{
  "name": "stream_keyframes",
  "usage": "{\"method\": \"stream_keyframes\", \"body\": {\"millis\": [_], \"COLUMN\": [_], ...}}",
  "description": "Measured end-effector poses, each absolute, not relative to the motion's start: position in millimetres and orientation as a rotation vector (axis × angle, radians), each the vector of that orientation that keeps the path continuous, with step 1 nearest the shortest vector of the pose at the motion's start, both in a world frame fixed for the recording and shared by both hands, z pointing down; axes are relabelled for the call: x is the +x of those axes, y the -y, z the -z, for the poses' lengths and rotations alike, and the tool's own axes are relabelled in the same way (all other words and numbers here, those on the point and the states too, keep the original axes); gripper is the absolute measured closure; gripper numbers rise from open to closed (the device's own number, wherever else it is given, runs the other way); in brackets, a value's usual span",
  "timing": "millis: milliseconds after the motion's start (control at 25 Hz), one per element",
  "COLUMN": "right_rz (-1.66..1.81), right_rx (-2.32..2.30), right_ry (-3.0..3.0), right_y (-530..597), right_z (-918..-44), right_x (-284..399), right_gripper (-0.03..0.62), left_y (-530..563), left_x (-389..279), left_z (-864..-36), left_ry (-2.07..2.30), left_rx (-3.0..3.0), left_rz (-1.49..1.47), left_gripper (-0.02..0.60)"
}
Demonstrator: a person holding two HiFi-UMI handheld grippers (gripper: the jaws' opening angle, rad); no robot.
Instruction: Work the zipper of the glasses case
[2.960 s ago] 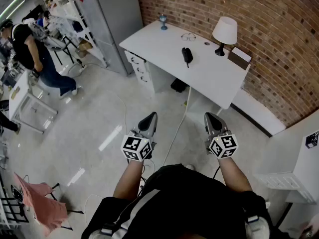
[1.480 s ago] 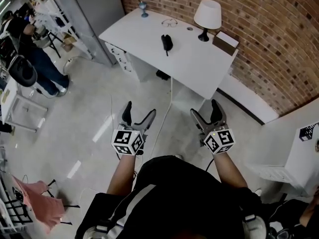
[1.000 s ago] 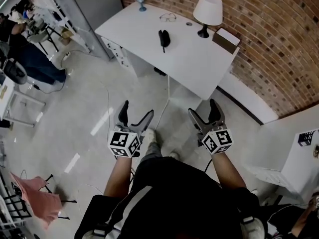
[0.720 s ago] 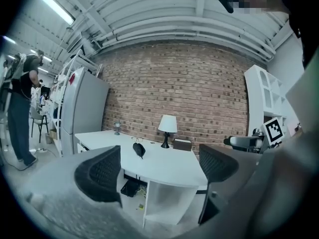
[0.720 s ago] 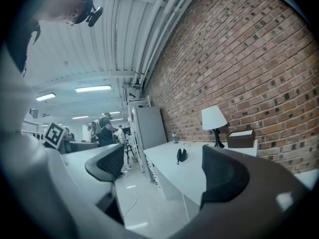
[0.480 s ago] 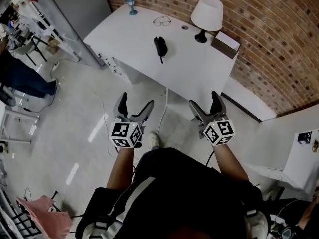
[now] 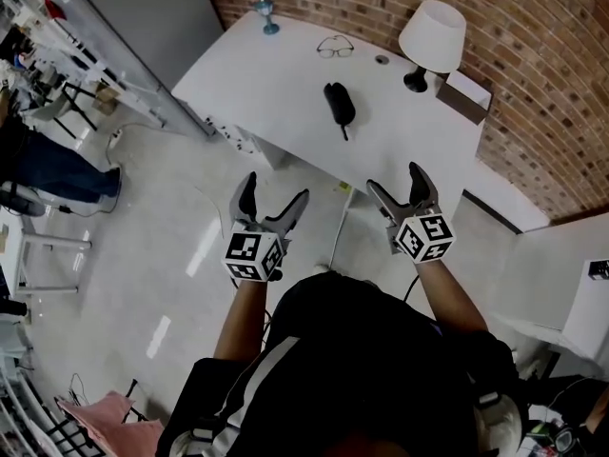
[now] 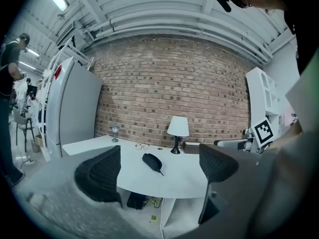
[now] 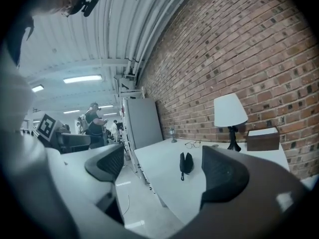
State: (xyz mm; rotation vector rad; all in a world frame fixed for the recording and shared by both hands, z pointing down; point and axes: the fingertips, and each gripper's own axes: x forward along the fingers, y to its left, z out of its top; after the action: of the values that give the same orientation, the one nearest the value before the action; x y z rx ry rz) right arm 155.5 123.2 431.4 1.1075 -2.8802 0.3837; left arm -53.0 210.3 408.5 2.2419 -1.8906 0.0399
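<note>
A black zipped glasses case [image 7: 339, 103] lies in the middle of a white desk [image 7: 276, 79], its pull cord trailing toward me. It also shows ahead in the left gripper view [image 8: 151, 162] and the right gripper view [image 9: 185, 162]. My left gripper [image 7: 275, 190] hovers over the floor short of the desk's near edge. It is open, its jaws have just been opening to full width, and nothing is between them. My right gripper [image 7: 395, 179] is level with it, just before the desk edge, open and empty. Both point at the desk, well apart from the case.
On the desk stand a white lamp [image 7: 430, 38], a brown box [image 7: 466, 96], spectacles [image 7: 335, 48] and a small blue goblet [image 7: 265, 12]. A brick wall [image 7: 533, 55] runs behind, a grey cabinet [image 7: 143, 8] stands left. A person [image 7: 48, 169] is far left.
Both grippers were shut three seconds ago and now stand open. I have walked toward the desk, which now lies much nearer, just beyond both grippers.
</note>
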Motion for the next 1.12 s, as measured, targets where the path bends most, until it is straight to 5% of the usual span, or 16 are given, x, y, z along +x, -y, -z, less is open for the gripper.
{"method": "stream_keyframes", "body": {"millis": [1120], "right_rz": [-0.539], "right_rx": [0.884], "right_ry": [2.602], "right_y": [85], "right_z": [-544], "right_x": [25], "right_gripper": [0.131], "left_y": [-23], "left_x": [-137], "left_z": [-452], "left_ry": [1.891], "left_rx": [2.128], "left_rz": [-0.148], "left_gripper": [0.097]}}
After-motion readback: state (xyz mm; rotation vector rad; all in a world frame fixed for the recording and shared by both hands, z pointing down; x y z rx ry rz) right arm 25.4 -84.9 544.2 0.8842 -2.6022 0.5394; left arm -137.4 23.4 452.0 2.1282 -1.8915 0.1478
